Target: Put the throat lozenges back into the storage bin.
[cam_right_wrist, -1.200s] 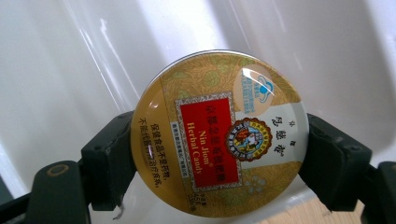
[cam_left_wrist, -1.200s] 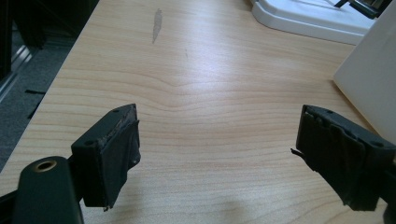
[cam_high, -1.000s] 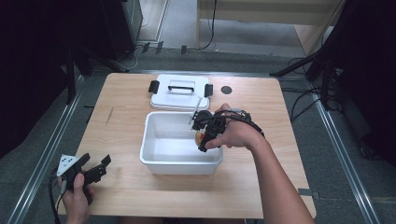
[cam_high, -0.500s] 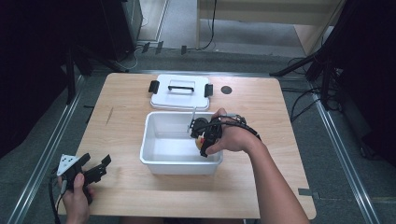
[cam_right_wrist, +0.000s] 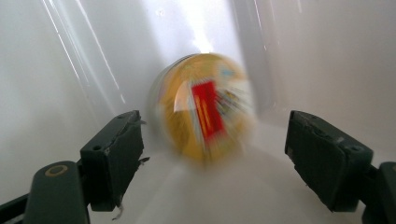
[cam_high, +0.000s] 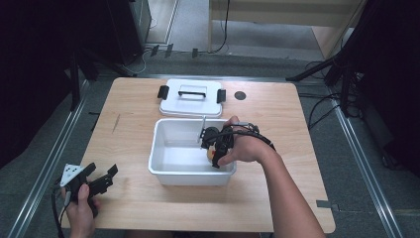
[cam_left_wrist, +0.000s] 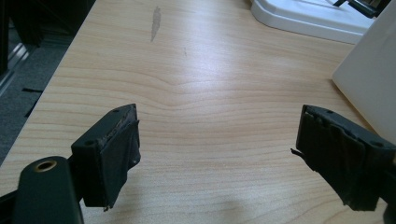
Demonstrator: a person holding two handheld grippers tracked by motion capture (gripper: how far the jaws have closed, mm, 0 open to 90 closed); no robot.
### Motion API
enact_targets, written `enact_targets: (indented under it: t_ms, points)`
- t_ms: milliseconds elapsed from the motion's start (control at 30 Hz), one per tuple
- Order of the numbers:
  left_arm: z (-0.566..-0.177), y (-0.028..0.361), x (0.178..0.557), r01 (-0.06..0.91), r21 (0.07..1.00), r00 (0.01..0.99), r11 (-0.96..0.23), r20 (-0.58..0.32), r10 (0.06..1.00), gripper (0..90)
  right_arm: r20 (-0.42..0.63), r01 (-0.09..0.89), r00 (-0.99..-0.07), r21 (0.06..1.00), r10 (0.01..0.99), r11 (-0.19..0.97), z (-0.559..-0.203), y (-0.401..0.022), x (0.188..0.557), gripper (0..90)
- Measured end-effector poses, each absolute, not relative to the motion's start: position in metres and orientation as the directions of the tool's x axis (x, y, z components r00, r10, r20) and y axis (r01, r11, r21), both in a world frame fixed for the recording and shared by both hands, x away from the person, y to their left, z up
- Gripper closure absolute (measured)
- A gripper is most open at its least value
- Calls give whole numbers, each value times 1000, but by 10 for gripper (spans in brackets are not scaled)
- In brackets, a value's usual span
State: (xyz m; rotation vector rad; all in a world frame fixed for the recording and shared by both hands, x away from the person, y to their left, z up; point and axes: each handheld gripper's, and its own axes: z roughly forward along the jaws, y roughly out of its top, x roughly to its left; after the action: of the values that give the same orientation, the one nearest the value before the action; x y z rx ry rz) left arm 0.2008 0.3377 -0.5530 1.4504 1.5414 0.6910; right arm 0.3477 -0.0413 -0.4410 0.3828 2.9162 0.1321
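Right gripper view: yellow ball (cam_right_wrist: 205,105) between parted tongs (cam_right_wrist: 222,158).

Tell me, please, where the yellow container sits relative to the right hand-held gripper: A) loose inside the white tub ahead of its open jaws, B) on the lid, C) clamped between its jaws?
A: the yellow container lies in the white tub, beyond the open right hand-held gripper, untouched.

The tub (cam_high: 171,171) sits mid-table (cam_high: 277,208), its lid (cam_high: 190,99) lying just behind it, a round container (cam_right_wrist: 205,107) inside at the tub's right end, the left gripper (cam_high: 101,181) down at the near-left corner.
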Motion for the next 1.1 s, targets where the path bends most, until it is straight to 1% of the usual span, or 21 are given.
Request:
enact_targets:
  t_ms: [133, 167, 267, 467, 567, 800, 967, 1067, 1100]
  points:
    - [-553, 338, 201, 480, 862, 73, 161, -223, 972, 137, -179, 249, -947, 108, 265, 962, -441, -42, 347, 195]
    - [-553, 338, 201, 480, 862, 73, 161, -223, 972, 137, -180, 245, -948, 109, 261, 963, -441, -42, 347, 207]
    - [-553, 338, 201, 480, 863, 74, 161, -222, 972, 137, -179, 243, -948, 131, 264, 961, -437, -44, 348, 291]
    - [-553, 338, 201, 483, 861, 79, 159, -223, 972, 138, -147, 260, -944, 216, 295, 941, -422, -49, 349, 374]
    - [-553, 338, 201, 483, 861, 80, 159, -224, 971, 138, -120, 281, -941, 240, 315, 929, -413, -53, 348, 379]
    - [-553, 338, 201, 483, 861, 80, 159, -224, 971, 138, -113, 291, -935, 293, 335, 911, -388, -65, 346, 367]
    - [-553, 337, 201, 484, 861, 79, 159, -223, 972, 138, -120, 317, -920, 327, 372, 890, -368, -79, 344, 358]
    - [-553, 337, 202, 484, 861, 80, 157, -222, 972, 138, -118, 356, -901, 346, 417, 868, -360, -91, 344, 345]
    - [-553, 337, 202, 484, 861, 80, 157, -222, 972, 138, -118, 356, -901, 346, 417, 868, -360, -91, 344, 345]
